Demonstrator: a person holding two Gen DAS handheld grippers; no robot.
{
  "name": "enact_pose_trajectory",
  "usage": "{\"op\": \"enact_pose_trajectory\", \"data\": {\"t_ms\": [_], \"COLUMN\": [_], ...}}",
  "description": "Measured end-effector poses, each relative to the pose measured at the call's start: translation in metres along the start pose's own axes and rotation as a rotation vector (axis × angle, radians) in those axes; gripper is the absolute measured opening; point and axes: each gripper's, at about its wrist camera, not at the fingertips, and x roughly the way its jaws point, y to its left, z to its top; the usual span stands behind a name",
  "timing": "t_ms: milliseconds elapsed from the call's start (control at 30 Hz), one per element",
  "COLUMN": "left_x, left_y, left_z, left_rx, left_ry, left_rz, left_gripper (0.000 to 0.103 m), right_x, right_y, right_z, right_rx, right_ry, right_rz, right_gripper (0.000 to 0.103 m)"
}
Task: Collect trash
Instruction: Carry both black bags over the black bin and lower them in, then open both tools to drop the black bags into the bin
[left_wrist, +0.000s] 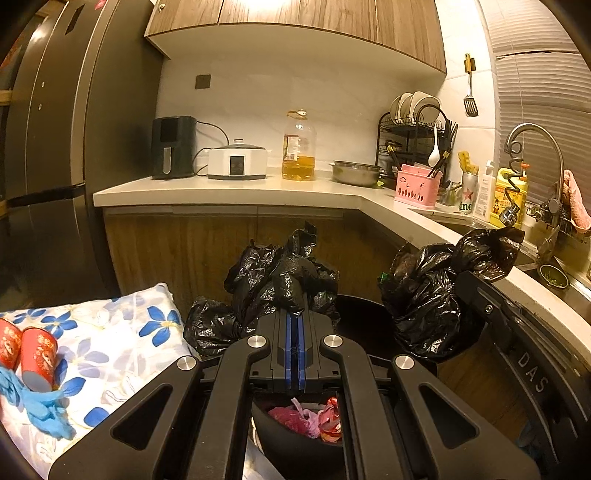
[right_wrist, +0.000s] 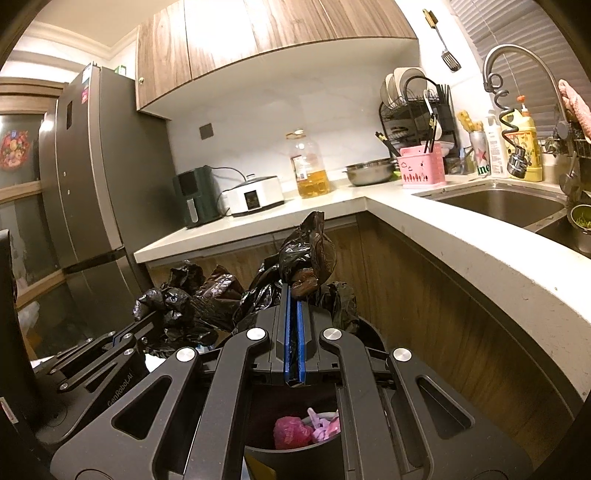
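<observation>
A black trash bag (left_wrist: 284, 280) lines a black bin (left_wrist: 295, 439) below both grippers. Pink and red trash (left_wrist: 314, 417) lies inside the bin, also seen in the right wrist view (right_wrist: 306, 428). My left gripper (left_wrist: 296, 314) is shut on one bunched edge of the bag. My right gripper (right_wrist: 294, 291) is shut on the other bunched edge (right_wrist: 306, 254). In the left wrist view the right gripper (left_wrist: 476, 291) holds its bag edge (left_wrist: 436, 291) at the right. In the right wrist view the left gripper (right_wrist: 125, 338) holds its bag edge (right_wrist: 181, 302) at the left.
A floral cloth (left_wrist: 107, 332) at the left carries two red cups (left_wrist: 37, 354) and blue gloves (left_wrist: 40, 406). A white L-shaped counter (right_wrist: 461, 240) with appliances, an oil jug (left_wrist: 299, 147), a dish rack and a sink (right_wrist: 502, 203) wraps behind and right. A fridge (right_wrist: 85, 192) stands at the left.
</observation>
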Motion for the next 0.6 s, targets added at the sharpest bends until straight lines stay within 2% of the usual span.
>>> {"op": "enact_pose_trajectory", "data": {"t_ms": [600], "left_x": [0.022], "left_y": [-0.009], "left_z": [-0.004], "left_rx": [0.045], "left_ry": [0.032], "left_rz": [-0.070], "left_gripper": [0.003], "right_x": [0.022], "right_y": [-0.006], "right_z": [-0.001], "right_rx": [0.016], "right_ry": [0.042], "right_rz": [0.027], "right_gripper": [0.005]}}
